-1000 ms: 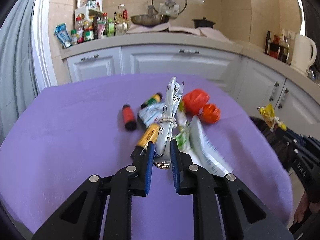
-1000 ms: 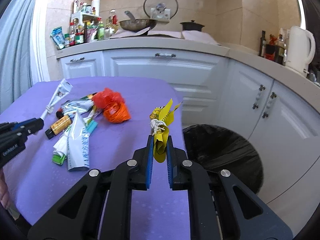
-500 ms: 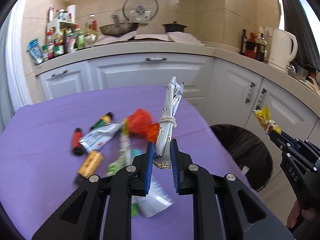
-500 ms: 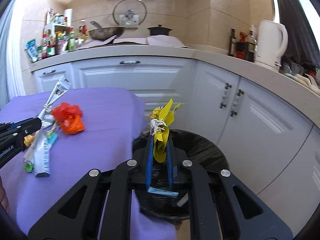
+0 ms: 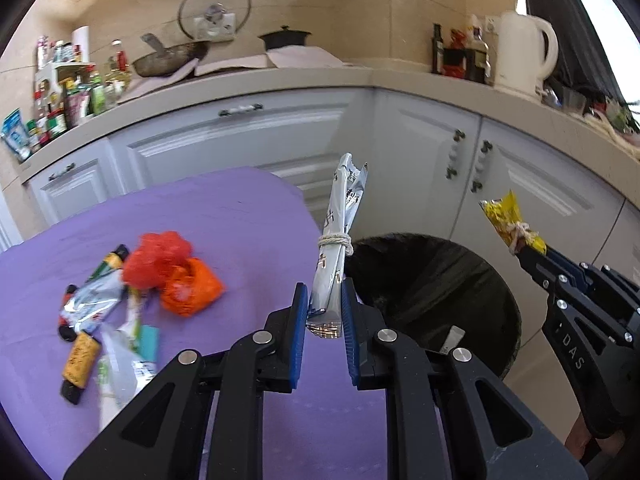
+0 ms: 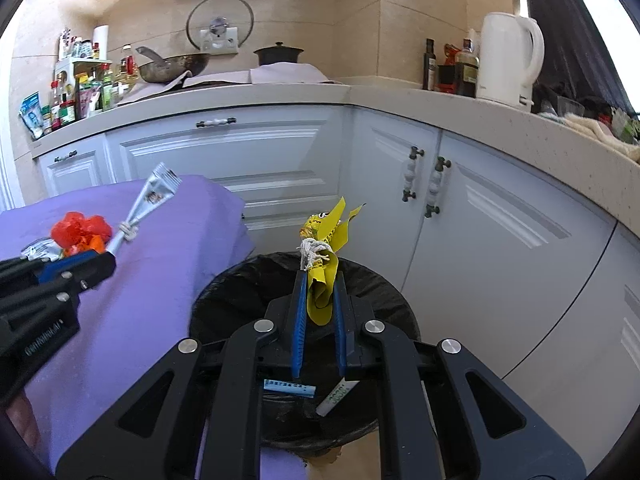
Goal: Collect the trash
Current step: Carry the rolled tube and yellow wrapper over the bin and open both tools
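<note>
Gripping tied wrappers – L silver wrapper [image 5: 340, 240], R yellow wrapper [image 6: 325, 268]

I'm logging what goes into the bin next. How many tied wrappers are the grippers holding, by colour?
Silver wrapper: 1, in the left gripper
Yellow wrapper: 1, in the right gripper
Total: 2

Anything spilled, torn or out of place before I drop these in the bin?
Nothing stands out. The silver wrapper and yellow wrapper are tied with string and clamped firmly; the bin stands upright with its liner in place. The rest of the trash sits on the table.
</note>
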### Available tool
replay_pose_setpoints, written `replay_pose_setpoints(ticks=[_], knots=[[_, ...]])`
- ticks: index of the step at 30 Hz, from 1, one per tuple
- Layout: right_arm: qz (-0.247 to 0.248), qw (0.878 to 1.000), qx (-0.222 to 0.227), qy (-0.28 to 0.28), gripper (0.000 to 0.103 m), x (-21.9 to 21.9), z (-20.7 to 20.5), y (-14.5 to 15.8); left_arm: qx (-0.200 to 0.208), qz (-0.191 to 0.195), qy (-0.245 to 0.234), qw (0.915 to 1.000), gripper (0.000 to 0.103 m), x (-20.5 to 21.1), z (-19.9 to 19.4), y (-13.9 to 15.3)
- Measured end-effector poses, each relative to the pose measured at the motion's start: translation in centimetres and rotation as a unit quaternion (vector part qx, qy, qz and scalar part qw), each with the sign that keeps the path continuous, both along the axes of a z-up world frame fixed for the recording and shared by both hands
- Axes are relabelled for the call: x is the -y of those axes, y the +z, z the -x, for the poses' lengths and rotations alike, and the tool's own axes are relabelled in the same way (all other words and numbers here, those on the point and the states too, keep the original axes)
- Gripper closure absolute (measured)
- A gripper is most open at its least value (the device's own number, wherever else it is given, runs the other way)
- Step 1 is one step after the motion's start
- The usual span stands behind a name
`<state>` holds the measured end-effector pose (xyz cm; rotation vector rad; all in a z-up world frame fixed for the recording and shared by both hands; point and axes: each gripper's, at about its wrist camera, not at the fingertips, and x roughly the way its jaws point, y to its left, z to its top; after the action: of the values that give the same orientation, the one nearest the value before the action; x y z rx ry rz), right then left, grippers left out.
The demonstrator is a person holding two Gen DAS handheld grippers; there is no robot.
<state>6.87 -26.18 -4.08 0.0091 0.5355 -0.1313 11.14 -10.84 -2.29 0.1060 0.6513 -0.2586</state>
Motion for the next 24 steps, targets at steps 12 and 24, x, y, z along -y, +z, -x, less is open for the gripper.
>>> replay_pose_setpoints(ticks=[12,24], knots=[[-0.014,0.999,-0.019,-0.027,0.074,2.7,-1.1,-1.6,-0.026,-0.025,-0.028,0.999,0.083,3.7,-1.3,-1.8],[-0.044,0.999,-0.006,-0.011,0.044,1.2,-0.7,-0.2,-0.016,-0.019,-0.005,0.9997,0.059,1.2,-0.4,-0.7]])
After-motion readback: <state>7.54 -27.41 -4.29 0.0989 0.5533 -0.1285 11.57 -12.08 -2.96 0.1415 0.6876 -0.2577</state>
